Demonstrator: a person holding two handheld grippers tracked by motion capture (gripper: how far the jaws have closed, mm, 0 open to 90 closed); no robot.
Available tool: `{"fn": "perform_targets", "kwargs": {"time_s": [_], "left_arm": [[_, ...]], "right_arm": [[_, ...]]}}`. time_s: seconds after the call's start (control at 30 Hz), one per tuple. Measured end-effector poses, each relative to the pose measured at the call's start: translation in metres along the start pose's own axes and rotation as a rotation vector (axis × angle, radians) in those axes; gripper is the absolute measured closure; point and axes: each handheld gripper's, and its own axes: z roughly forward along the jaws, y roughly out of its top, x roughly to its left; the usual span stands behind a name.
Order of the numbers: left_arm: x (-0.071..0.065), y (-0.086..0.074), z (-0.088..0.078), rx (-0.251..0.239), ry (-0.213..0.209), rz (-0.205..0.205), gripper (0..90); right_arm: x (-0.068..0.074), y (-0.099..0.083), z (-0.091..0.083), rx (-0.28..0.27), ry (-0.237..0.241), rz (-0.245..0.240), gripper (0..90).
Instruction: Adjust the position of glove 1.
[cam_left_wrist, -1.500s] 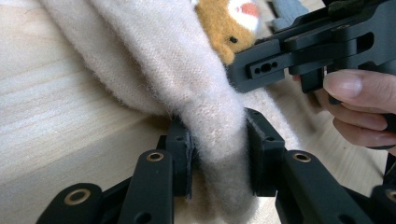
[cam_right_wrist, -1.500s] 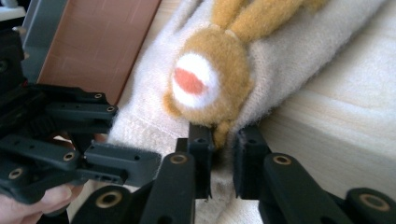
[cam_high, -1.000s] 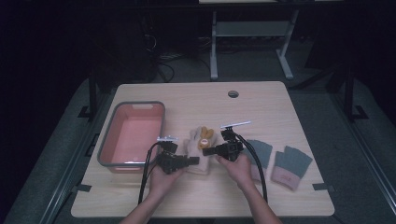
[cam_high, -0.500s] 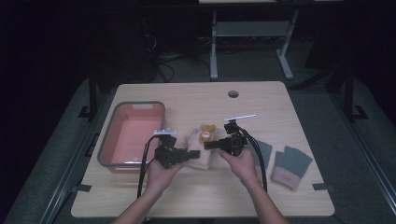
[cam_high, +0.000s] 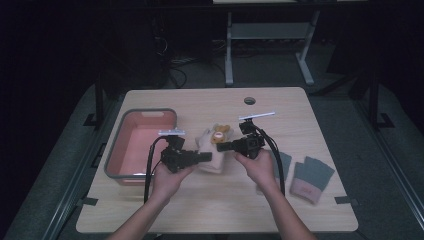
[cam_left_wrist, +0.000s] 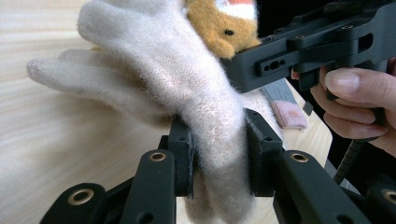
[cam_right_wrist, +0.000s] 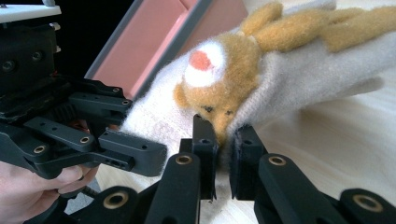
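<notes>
Fuzzy cream glove (cam_high: 209, 150) w/ bear patch hangs above counter (cam_high: 310, 107), betw. both tools: left tool (cam_left_wrist: 219, 161) clamps cuff, right tool (cam_right_wrist: 223, 156) pinches edge. Risk: knit slips, snags if pulled apart.

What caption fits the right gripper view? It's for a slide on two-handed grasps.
Right gripper pinches a cream glove beside its bear patch; left gripper grips alongside.
</notes>
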Motion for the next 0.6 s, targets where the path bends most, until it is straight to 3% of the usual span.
{"fn": "perform_targets", "kwargs": {"time_s": [0.6], "left_arm": [[0.000,0.023,-0.021,-0.038,-0.004,0.007,68.2]], "right_arm": [[0.018,0.028,-0.005,-0.008,0.012,-0.033,82.7]]}}
